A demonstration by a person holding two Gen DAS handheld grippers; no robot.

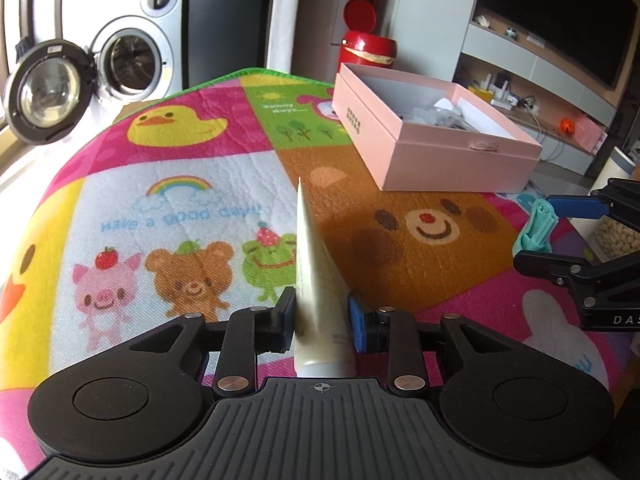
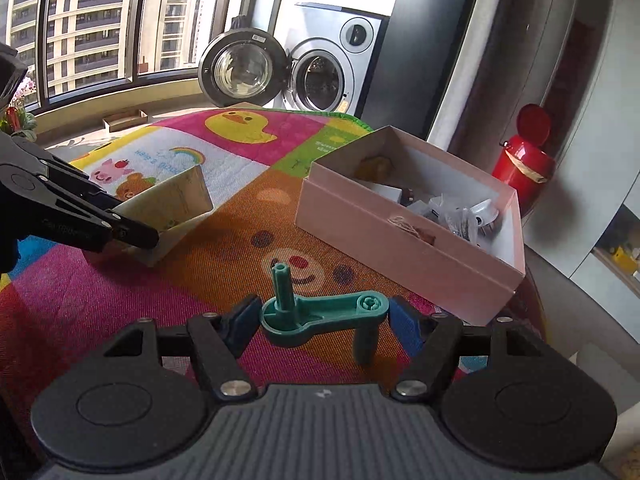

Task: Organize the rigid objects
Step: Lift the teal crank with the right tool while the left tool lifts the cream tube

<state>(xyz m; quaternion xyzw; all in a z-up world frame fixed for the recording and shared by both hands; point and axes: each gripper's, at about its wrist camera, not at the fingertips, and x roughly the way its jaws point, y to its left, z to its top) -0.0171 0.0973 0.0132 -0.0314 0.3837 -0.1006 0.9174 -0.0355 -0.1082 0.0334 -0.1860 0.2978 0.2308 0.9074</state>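
My left gripper (image 1: 322, 312) is shut on a cream squeeze tube (image 1: 316, 288), crimped end pointing forward, held above the cartoon play mat (image 1: 180, 200). The same tube (image 2: 172, 204) shows in the right wrist view, in the left gripper (image 2: 132, 228). My right gripper (image 2: 322, 318) is shut on a green plastic crank handle (image 2: 320, 312), held across its fingers above the mat. It also shows at the right edge of the left wrist view (image 1: 538, 226). An open pink box (image 1: 424, 140) (image 2: 400, 240) with several small items inside sits on the mat ahead of both grippers.
A red flip-lid canister (image 1: 366, 40) (image 2: 524, 160) stands beyond the box. A washing machine with its door open (image 1: 124, 60) (image 2: 316, 76) is behind the mat. Shelving and a TV (image 1: 556, 16) stand on the right of the left wrist view. Windows (image 2: 80, 24) are on the left.
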